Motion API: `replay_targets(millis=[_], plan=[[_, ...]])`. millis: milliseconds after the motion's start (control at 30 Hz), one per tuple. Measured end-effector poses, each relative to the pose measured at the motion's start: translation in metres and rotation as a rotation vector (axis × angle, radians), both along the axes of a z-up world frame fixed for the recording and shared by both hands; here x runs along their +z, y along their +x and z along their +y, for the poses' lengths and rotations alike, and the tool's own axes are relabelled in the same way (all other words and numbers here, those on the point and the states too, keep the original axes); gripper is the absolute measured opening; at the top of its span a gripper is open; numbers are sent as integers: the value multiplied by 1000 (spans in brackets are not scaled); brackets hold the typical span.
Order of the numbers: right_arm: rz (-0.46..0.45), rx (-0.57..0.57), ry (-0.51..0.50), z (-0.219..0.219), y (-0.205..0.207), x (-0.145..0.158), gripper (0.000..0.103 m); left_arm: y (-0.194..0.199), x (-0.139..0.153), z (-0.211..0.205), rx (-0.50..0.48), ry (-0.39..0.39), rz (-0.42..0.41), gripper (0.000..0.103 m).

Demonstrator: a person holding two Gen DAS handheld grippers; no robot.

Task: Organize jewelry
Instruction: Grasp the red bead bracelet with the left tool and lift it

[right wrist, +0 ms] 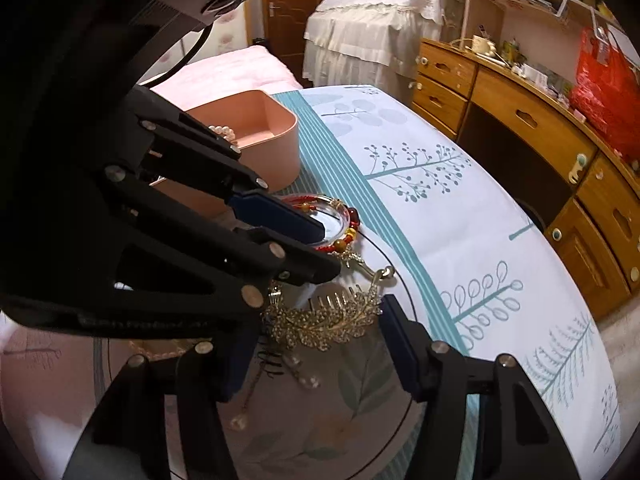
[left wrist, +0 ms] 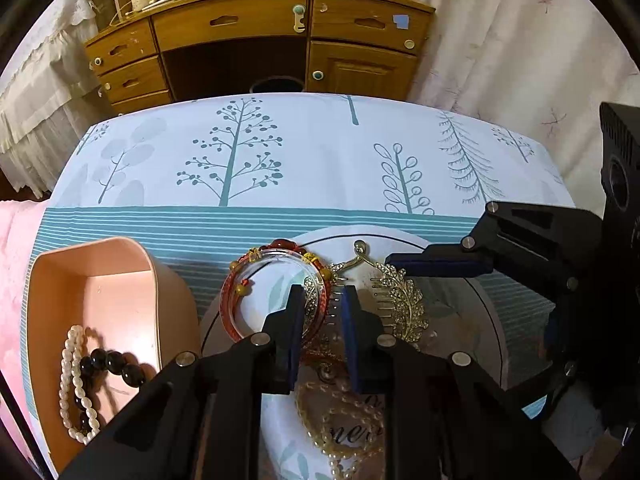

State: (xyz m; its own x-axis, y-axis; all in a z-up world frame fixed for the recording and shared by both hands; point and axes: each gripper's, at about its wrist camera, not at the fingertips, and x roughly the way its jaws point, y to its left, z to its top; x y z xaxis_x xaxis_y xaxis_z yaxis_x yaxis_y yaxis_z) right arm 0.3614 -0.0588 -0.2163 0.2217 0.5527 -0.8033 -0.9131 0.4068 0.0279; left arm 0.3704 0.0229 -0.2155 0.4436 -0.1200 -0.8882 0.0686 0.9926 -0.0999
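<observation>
A clear bangle (left wrist: 276, 264) wrapped with a red beaded cord (left wrist: 280, 245) lies on a round white tray (left wrist: 384, 240). My left gripper (left wrist: 322, 294) points down at it, its jaws narrow, shut on the bangle's right rim; in the right wrist view the left gripper (right wrist: 328, 250) straddles that rim. A gold leaf hair comb (right wrist: 328, 324) lies beside the bangle (right wrist: 332, 216). My right gripper (right wrist: 320, 320) stands open around the comb (left wrist: 404, 300), pads apart from it. One of the right gripper's fingers (left wrist: 440, 266) shows above the comb. A pearl strand (left wrist: 340, 420) lies under the left gripper.
A pink box (left wrist: 100, 264) at the left holds a pearl bracelet (left wrist: 68, 380) and a black bead bracelet (left wrist: 112, 362). Pearl drop pieces (right wrist: 304, 380) lie on the tray (right wrist: 360, 420). The tree-print tablecloth (left wrist: 280, 152) stretches beyond, with a wooden desk (left wrist: 240, 24) behind.
</observation>
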Motion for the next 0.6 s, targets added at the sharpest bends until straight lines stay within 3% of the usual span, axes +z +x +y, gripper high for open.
replay_targets(millis=[100, 133, 233, 567, 600], plan=[[39, -70, 35, -5, -2, 5, 60, -7, 7, 2, -7, -37, -14, 11], [54, -89, 39, -7, -3, 5, 60, -9, 10, 4, -6, -59, -19, 4], [78, -155, 37, -13, -10, 6, 60, -8, 19, 9, -12, -123, -19, 4], [137, -331, 130, -24, -37, 33, 59, -21, 58, 36, -31, -219, -57, 4], [140, -338, 148, -23, -38, 37, 35, -24, 66, 41, -33, -228, -66, 4]])
